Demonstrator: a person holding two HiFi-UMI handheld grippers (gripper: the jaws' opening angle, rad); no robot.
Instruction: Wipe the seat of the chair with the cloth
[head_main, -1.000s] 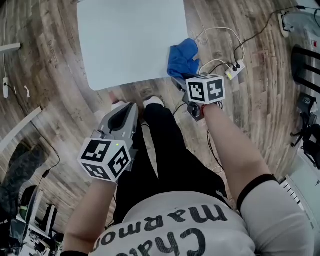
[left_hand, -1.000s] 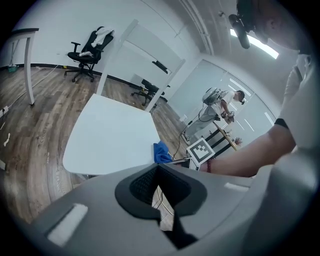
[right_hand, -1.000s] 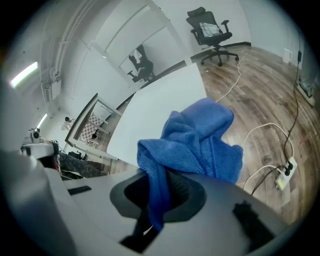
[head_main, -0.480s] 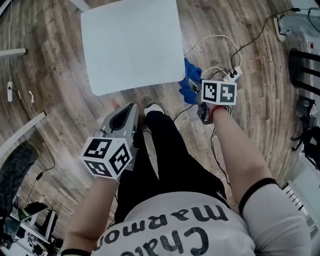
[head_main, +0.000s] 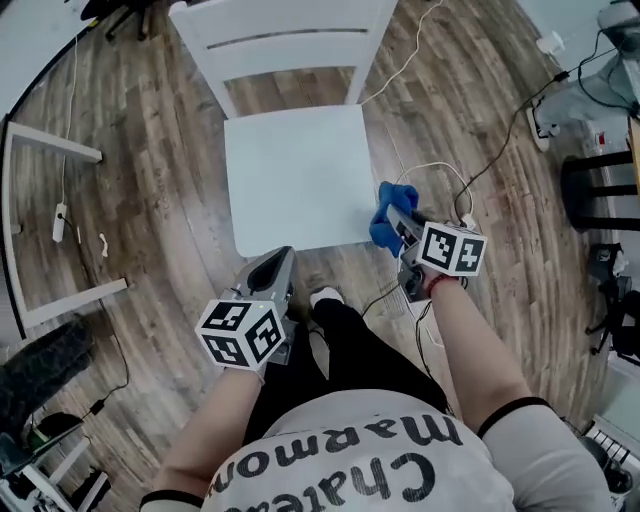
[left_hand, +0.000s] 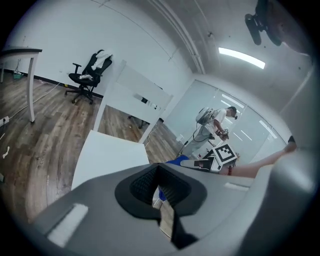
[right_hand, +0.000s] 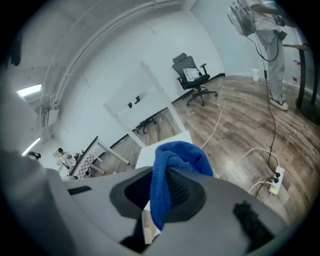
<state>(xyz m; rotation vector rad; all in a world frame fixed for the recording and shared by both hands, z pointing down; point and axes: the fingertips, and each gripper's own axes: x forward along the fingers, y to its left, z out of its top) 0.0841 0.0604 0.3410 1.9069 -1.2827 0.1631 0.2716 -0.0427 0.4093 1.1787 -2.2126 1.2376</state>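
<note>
Item under inspection: white chair (head_main: 290, 45), standing on the wooden floor directly ahead of the person, backrest on the far side.

Seat (head_main: 295, 175): bare, white, no visible marks or streaks. Nothing rests on it.

Cloth (head_main: 385, 215): blue, bunched. It sits just off the seat's near right corner, beside the edge and not on the surface. In the right gripper view the cloth (right_hand: 172, 162) folds over the jaw tips and hangs down between them.

Right tongs (head_main: 398, 222): clamped on the cloth, jaws closed in against the fabric.

Left tongs (head_main: 278, 262): near the seat's front edge, above the floor. In the left gripper view the left tongs (left_hand: 159, 186) are drawn together to a thin slit with nothing between the jaws.

Assessment: cloth secured and brought to the chair; that part is complete. No contact between cloth and seat at this moment, and the frames give no proof of any area wiped. On this evidence the wiping pass over the seat remains outstanding
</note>
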